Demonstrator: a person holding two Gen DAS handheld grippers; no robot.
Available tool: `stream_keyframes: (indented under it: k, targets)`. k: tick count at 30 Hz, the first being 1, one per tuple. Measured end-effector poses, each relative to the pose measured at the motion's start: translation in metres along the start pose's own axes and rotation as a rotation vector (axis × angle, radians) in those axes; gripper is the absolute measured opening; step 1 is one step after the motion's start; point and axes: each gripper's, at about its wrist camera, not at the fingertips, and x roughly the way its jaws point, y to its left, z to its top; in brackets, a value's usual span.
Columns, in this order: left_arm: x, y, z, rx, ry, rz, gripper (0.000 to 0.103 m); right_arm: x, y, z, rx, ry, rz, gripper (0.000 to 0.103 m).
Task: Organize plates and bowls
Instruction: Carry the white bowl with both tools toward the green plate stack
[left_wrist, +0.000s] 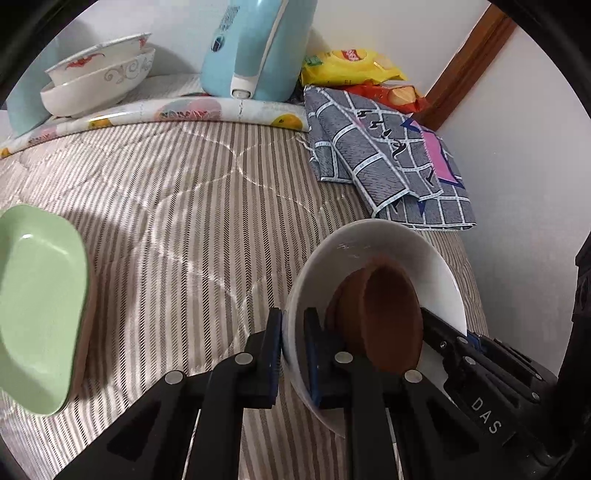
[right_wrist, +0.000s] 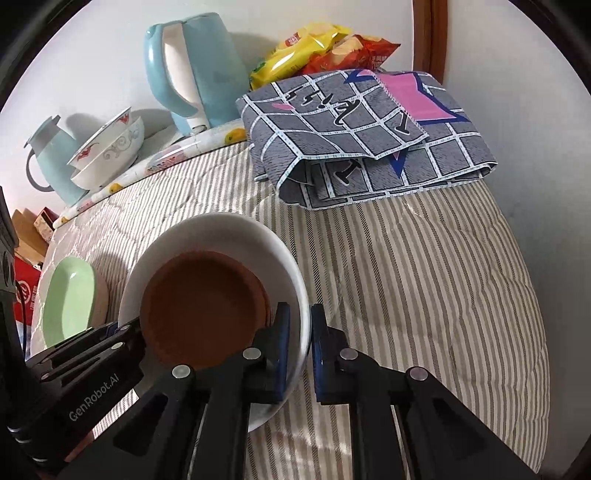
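A white bowl (left_wrist: 424, 258) with a brown dish (left_wrist: 388, 317) inside it sits over the striped bedding. My left gripper (left_wrist: 293, 354) is shut on the bowl's left rim. My right gripper (right_wrist: 299, 347) is shut on the right rim of the same white bowl (right_wrist: 221, 229), with the brown dish (right_wrist: 207, 306) in it. The right gripper shows in the left wrist view (left_wrist: 480, 350). The left gripper shows in the right wrist view (right_wrist: 122, 332). A green dish (left_wrist: 37, 306) sits on another dish at the left and also shows in the right wrist view (right_wrist: 70, 299). Two stacked white patterned bowls (left_wrist: 99, 77) stand at the back left.
A light blue kettle (left_wrist: 255, 48) stands at the back on a fruit-print mat (left_wrist: 221, 110). A folded grey checked cloth (right_wrist: 369, 136) and snack bags (right_wrist: 317, 44) lie at the back right. A blue jug (right_wrist: 51, 162) stands by the wall. The bed edge drops off at right.
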Motion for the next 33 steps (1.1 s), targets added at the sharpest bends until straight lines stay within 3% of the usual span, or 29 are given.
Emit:
stream_keyframes:
  k: [18, 33]
  targets:
    - [-0.066, 0.010, -0.012, 0.014, -0.085, 0.011, 0.011, -0.058, 0.032, -0.019, -0.014, -0.082, 0.002, 0.010]
    - [-0.111, 0.054, -0.006, -0.024, -0.149, 0.036, 0.011, -0.077, 0.088, -0.012, -0.055, -0.127, 0.050, 0.010]
